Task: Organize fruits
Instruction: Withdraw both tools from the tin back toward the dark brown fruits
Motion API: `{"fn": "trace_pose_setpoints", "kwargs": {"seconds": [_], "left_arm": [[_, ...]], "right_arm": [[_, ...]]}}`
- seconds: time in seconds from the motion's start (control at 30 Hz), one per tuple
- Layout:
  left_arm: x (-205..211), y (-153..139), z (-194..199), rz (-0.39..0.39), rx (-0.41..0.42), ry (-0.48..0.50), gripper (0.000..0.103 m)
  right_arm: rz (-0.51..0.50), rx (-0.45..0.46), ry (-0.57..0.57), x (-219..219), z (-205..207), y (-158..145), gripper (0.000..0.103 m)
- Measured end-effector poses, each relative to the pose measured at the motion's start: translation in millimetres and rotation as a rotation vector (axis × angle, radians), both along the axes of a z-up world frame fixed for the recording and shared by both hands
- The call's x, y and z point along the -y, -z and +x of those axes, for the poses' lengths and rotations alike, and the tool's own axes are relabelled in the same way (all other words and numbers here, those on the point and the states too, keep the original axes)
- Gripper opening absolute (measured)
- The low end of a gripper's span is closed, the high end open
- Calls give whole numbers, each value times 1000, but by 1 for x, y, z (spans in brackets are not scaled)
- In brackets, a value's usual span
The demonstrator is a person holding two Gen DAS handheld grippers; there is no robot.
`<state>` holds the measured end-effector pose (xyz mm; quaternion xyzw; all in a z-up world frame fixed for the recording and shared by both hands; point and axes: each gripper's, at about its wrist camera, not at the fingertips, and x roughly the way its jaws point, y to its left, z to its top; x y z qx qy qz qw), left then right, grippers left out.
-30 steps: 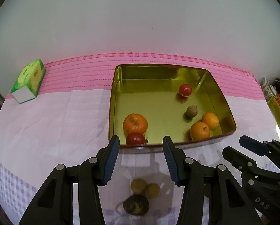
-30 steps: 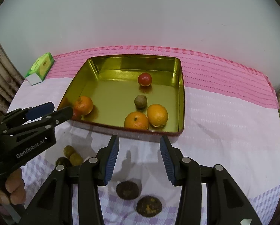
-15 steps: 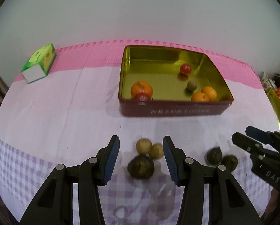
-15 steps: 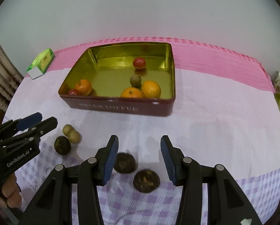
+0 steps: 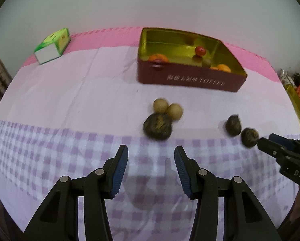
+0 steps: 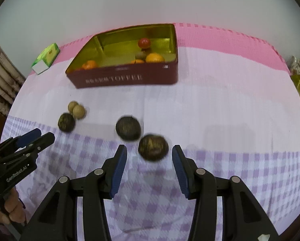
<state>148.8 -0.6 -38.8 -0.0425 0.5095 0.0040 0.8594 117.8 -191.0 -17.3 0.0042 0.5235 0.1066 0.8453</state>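
A pink and lilac-checked tablecloth [image 5: 69, 104] covers the table and carries everything. The largest thing on it is the maroon toffee tin [image 6: 129, 78], gold inside, standing toward the far pink edge. In it lie oranges [image 6: 155, 57], a red tomato-like fruit [image 6: 144, 42] near the far wall, and a small brownish fruit [image 6: 140, 55] between them; from the left wrist view one orange [image 5: 159, 57] sits against the near wall at the tin's left end. Well to the left of the tin a green and white carton [image 5: 52, 45] lies on its side.

The left gripper [image 5: 151, 164] hangs over the checked part of the cloth, its jaws parted and nothing between them. Just beyond its tips lies a dark wrinkled fruit [image 5: 157, 126], touching two small tan round fruits [image 5: 160, 105] that sit side by side behind it, toward the tin.

The right gripper [image 6: 149, 163] also stands apart-jawed with nothing gripped. A second dark wrinkled fruit [image 6: 153, 147] lies just ahead of the gap between its tips, not touched by either blue pad, and a third one [image 6: 128, 128] sits close behind and left of it. Fingers [image 6: 13, 208] of the person's left hand show at the lower left edge of the right wrist view.
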Motion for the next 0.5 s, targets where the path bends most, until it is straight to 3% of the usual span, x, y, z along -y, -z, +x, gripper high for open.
{"fn": "trace_pose_setpoints", "kwargs": {"seconds": [0.5], "left_arm": [[-17,20,-20,6,-41,-45,49]], "right_arm": [[5,-36,8,3,-26,20,44]]}}
